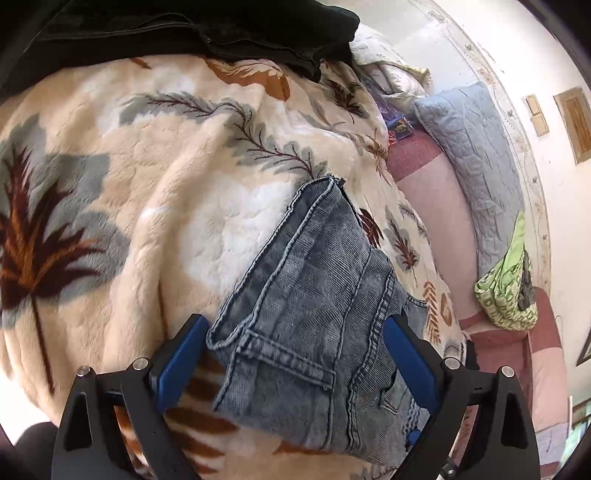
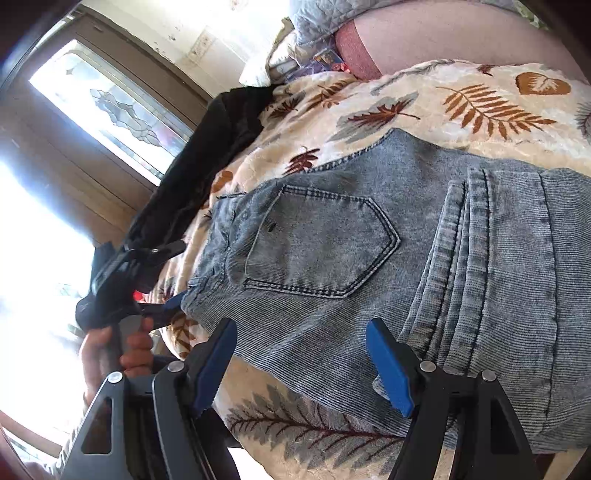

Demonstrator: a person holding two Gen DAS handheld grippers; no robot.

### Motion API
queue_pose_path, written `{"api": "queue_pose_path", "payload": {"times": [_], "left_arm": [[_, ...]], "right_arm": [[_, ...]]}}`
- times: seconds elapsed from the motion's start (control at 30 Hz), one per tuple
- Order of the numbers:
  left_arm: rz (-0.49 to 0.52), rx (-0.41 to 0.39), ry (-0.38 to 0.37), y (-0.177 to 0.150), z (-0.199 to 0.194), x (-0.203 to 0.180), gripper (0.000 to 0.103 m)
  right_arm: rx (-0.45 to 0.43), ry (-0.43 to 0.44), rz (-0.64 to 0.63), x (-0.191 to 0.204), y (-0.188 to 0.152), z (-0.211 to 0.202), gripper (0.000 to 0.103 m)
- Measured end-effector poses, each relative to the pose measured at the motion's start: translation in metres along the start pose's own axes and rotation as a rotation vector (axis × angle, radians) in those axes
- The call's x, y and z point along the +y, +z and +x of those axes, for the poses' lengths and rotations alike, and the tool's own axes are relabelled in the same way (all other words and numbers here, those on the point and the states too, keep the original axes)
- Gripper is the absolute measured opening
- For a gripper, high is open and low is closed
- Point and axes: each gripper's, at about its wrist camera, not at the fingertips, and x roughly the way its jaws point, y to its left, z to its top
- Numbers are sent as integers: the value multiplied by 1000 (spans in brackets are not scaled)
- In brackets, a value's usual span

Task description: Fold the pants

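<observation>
Faded blue jeans (image 1: 314,314) lie on a cream blanket with a leaf print (image 1: 129,184). In the left wrist view my left gripper (image 1: 295,332) is open, its blue pads on either side of the waistband end, right above the denim. In the right wrist view the jeans (image 2: 406,258) show a back pocket (image 2: 317,243) and folded leg layers at the right. My right gripper (image 2: 301,343) is open just above the near edge of the denim. The left gripper (image 2: 162,310) also shows there, held in a hand at the waistband corner.
A black garment (image 1: 184,29) lies at the blanket's far edge, also in the right wrist view (image 2: 207,155). A grey quilted pillow (image 1: 469,155), a pink sheet (image 1: 436,206) and a green bag (image 1: 509,280) lie beyond. A window (image 2: 110,107) stands at the left.
</observation>
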Motion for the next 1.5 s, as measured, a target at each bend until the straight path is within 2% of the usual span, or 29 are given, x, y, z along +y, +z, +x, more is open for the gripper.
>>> {"api": "queue_pose_path", "payload": {"times": [0.13,0.2,0.23,0.27,0.3,0.37,0.47,0.5,0.53,0.57,0.63,0.7,0.97,1.07,1.17,1.27,1.37,1.43,1.5], "left_arm": [[29,2,5,0,3,-4,95],[27,3,0,0,4,-4,90],[30,12,12,1,6,-4,71],[29,32,26,3,10,-5,43],[15,58,42,4,14,-2,38],[0,62,31,5,16,0,39],[-20,60,-5,5,15,3,49],[-15,61,0,5,14,2,48],[-5,62,14,5,14,0,44],[16,64,41,5,15,-4,29],[45,86,43,4,18,-11,20],[81,75,71,3,16,-19,19],[218,24,29,0,-6,-70,18],[285,1,15,-4,-12,-95,17],[334,-11,10,-7,-15,-112,17],[365,-20,8,-9,-18,-123,17],[387,-25,-13,-14,-22,-130,17],[406,-27,-17,-17,-23,-136,17],[421,-27,-25,-20,-24,-143,17]], "right_arm": [[-22,61,45,-11,-2,-6,75],[-40,71,53,-14,-2,-11,75],[-44,73,56,-14,-2,-12,75],[-48,74,57,-15,-3,-14,75],[-53,77,55,-16,-3,-15,75],[-55,80,55,-16,-4,-16,75],[-60,80,51,-16,-6,-18,75],[-63,81,50,-17,-6,-20,75],[-68,79,52,-17,-6,-21,75],[-77,82,57,-18,-6,-24,75],[-95,91,67,-21,-5,-29,75],[-116,103,94,-27,-2,-35,75],[-155,193,276,-68,1,-49,75],[-136,293,390,-77,11,-43,75],[-66,394,455,-72,35,-24,76],[44,412,505,-63,54,12,76],[247,299,528,-57,55,70,76],[249,296,545,-54,61,70,76],[232,320,560,-51,69,49,76]]}}
